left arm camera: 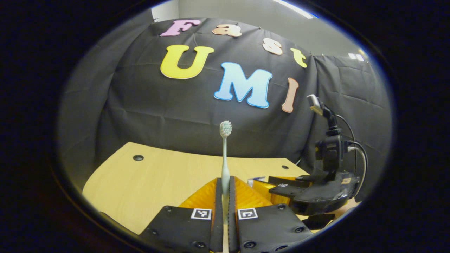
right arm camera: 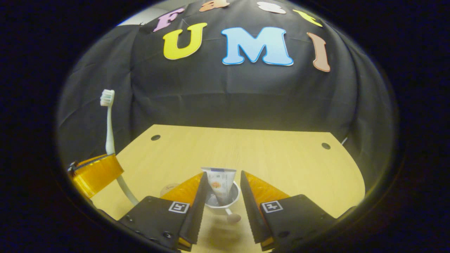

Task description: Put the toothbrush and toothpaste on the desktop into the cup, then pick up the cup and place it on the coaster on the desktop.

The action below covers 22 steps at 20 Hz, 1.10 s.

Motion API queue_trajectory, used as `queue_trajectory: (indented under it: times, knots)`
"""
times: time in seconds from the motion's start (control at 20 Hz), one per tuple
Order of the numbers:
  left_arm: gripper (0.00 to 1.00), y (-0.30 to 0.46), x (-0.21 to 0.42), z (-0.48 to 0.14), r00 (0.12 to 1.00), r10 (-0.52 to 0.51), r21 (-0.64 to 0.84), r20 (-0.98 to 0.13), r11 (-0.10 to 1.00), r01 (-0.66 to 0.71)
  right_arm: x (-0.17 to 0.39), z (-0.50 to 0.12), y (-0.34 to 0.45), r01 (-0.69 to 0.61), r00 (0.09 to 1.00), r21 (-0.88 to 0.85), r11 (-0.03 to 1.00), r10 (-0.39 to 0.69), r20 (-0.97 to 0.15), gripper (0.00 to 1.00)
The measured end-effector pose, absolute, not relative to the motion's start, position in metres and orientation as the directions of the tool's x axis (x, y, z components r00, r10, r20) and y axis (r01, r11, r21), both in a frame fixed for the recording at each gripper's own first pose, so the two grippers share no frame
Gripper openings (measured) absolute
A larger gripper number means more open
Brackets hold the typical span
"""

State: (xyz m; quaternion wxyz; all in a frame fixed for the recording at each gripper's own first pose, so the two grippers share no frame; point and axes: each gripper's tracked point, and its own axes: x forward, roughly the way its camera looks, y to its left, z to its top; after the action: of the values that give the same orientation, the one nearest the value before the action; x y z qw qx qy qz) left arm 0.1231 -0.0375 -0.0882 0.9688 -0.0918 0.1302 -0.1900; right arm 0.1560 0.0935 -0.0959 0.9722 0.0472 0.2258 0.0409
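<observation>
My left gripper (left arm camera: 225,181) is shut on a pale toothbrush (left arm camera: 225,154), which stands upright with its bristle head up, above the wooden desktop (left arm camera: 151,182). The right gripper view shows that same gripper (right arm camera: 105,167) and toothbrush (right arm camera: 109,130) at the left. My right gripper (right arm camera: 222,174) is open over a white cup (right arm camera: 222,206). A toothpaste tube (right arm camera: 220,182) stands in the cup, leaning between the fingers. A small tan round coaster (right arm camera: 168,189) peeks out beside the left finger. In the left gripper view the right gripper (left arm camera: 263,186) hovers low at the right.
The desktop (right arm camera: 281,158) has small round holes near its far corners (right arm camera: 155,137) (right arm camera: 326,146). Black cloth closes off the back and sides. A small brown knob (right arm camera: 233,218) lies just in front of the cup.
</observation>
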Motion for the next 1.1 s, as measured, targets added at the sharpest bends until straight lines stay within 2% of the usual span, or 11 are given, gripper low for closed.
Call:
queue_trajectory:
  times: [0.3,0.35,0.65,1.1]
  knots:
    - [0.13,-0.065,0.154,-0.071,0.898,-0.426,-0.260,-0.113,0.885,0.387,0.109,-0.059,0.054,0.011,0.925,0.094,0.996,0.025,-0.379,0.86]
    - [0.12,-0.070,0.160,-0.069,0.895,-0.435,-0.261,-0.096,0.879,0.399,0.100,-0.056,0.047,0.029,0.928,0.091,0.995,0.007,-0.373,0.88]
    - [0.12,-0.105,0.198,-0.086,0.863,-0.504,-0.294,-0.049,0.833,0.469,0.060,-0.070,0.022,0.112,0.916,0.091,0.990,-0.068,-0.396,0.87]
    - [0.12,-0.132,0.200,-0.142,0.821,-0.558,-0.253,-0.122,0.817,0.518,0.048,-0.102,0.023,0.143,0.881,0.106,0.984,-0.078,-0.467,0.89]
